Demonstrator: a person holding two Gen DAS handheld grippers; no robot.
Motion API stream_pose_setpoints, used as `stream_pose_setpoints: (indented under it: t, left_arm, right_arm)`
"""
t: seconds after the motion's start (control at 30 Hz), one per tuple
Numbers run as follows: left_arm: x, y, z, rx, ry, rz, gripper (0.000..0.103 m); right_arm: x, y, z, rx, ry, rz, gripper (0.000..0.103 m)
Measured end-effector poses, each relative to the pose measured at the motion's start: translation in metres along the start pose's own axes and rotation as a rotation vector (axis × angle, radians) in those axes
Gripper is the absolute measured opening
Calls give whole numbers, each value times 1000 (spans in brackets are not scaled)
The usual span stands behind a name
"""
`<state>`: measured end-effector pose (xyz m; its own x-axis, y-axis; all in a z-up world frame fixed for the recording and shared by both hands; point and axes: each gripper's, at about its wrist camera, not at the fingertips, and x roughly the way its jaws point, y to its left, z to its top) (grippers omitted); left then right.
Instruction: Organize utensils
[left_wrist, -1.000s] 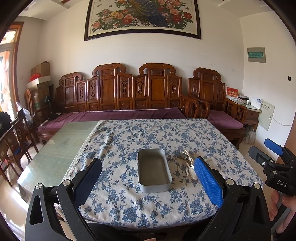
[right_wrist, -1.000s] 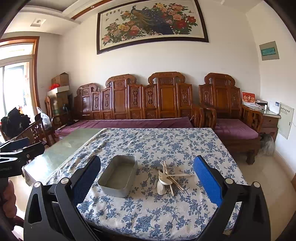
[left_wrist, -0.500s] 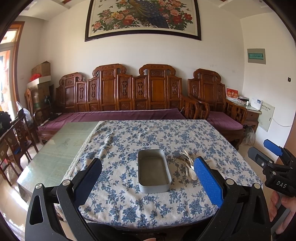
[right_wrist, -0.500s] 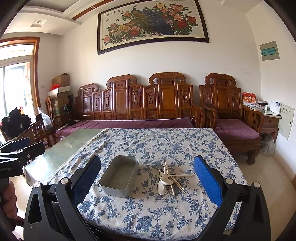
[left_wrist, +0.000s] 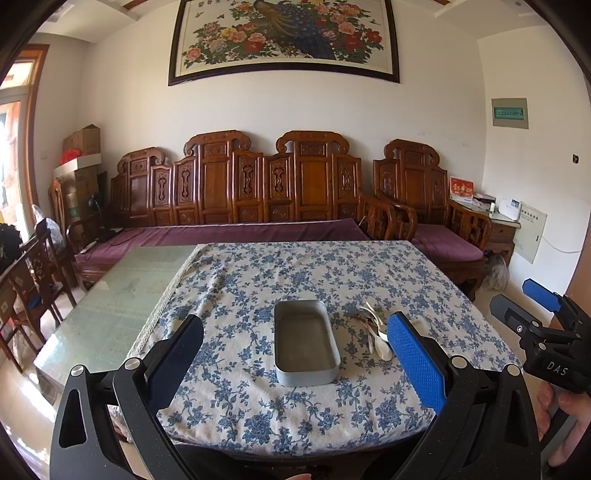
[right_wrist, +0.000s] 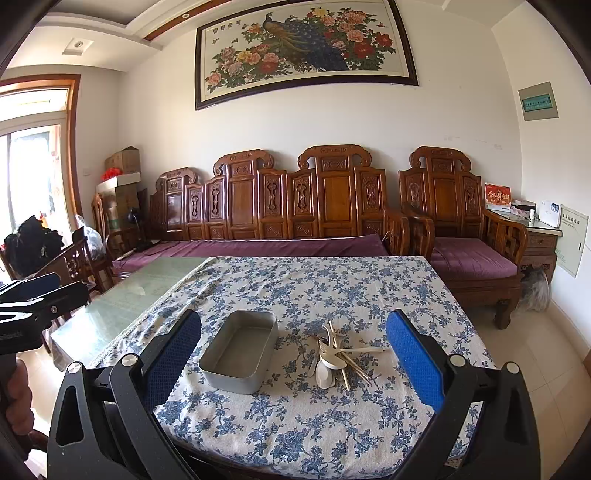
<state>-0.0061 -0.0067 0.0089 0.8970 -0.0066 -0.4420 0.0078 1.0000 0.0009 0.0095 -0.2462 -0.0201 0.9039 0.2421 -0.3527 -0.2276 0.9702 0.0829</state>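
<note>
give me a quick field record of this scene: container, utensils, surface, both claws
container: grey rectangular metal tin, empty, open top
utensils: pile of pale spoons, forks and chopsticks, beside the tin, apart from it
surface: blue floral tablecloth over green glass table
left claw: open, holding nothing, short of the tin
right claw: open, holding nothing

A blue floral tablecloth (right_wrist: 332, 288) covers the table before a carved wooden sofa (right_wrist: 280, 206) and peacock painting (right_wrist: 306, 48).
</note>
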Motion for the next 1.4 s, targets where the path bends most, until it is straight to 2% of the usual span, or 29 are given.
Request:
stream_pose_setpoints:
  t: [1.03, 1.4]
  left_arm:
    - [-1, 0, -2, 3, 4, 1, 97]
    - [38, 3, -20, 22, 106, -18, 97]
  right_arm:
    - [0, 0, 0, -1, 2, -2, 100]
    - [32, -21, -21, 13, 77, -16, 100]
